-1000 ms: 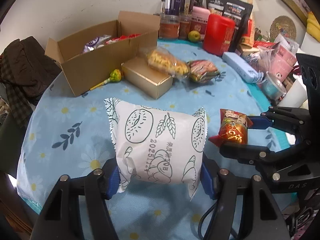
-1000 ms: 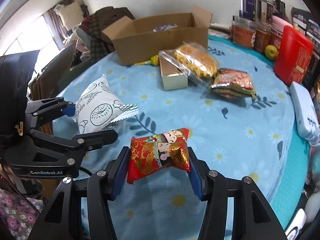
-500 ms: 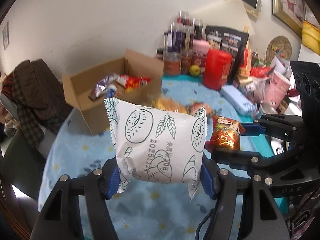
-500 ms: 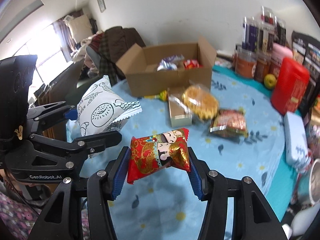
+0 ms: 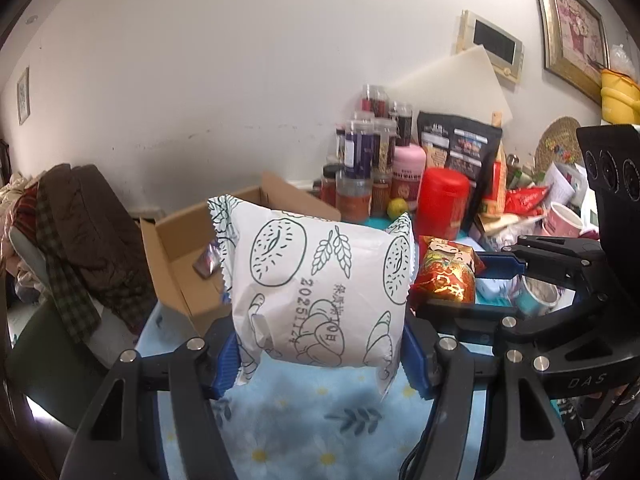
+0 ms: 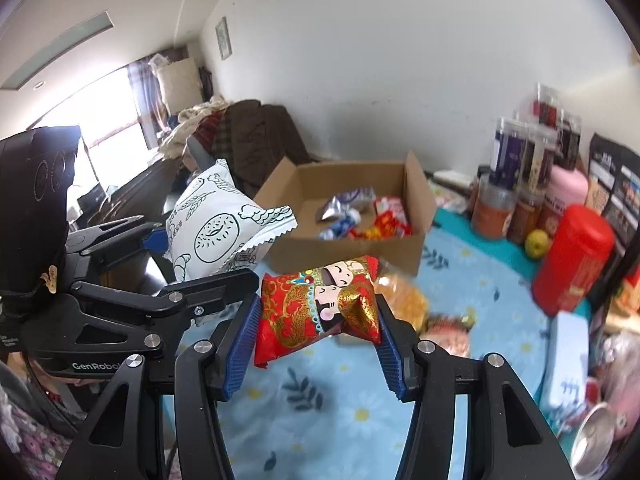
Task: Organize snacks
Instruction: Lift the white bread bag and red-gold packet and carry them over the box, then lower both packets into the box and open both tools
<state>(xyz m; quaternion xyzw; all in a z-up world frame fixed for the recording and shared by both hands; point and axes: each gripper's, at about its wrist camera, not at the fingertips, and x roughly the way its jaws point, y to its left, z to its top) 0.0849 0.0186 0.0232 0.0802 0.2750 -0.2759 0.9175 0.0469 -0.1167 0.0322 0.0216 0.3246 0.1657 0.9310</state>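
My left gripper (image 5: 320, 356) is shut on a white bread packet (image 5: 320, 292) printed with green doughnuts, held up above the table. My right gripper (image 6: 316, 340) is shut on a red and gold snack packet (image 6: 316, 312) with a cartoon figure. The two grippers hang side by side: the right gripper (image 5: 476, 284) shows with its red packet (image 5: 444, 276) in the left wrist view, the left gripper (image 6: 196, 256) with its white packet (image 6: 220, 228) in the right wrist view. Beyond them stands an open cardboard box (image 6: 408, 240) with several wrapped snacks inside.
The round table wears a blue daisy cloth (image 6: 360, 412). A clear packet of yellow snacks (image 6: 400, 300) and a red packet (image 6: 448, 328) lie past my right fingers. A red canister (image 6: 572, 264), jars (image 5: 360, 184) and dark bags (image 5: 460, 160) crowd the far right; clothes (image 5: 76, 232) hang at left.
Both grippers have risen well above the table with their packets still held. The views tilted up, so the wall fills more of them and the box interior shows in the right wrist view.
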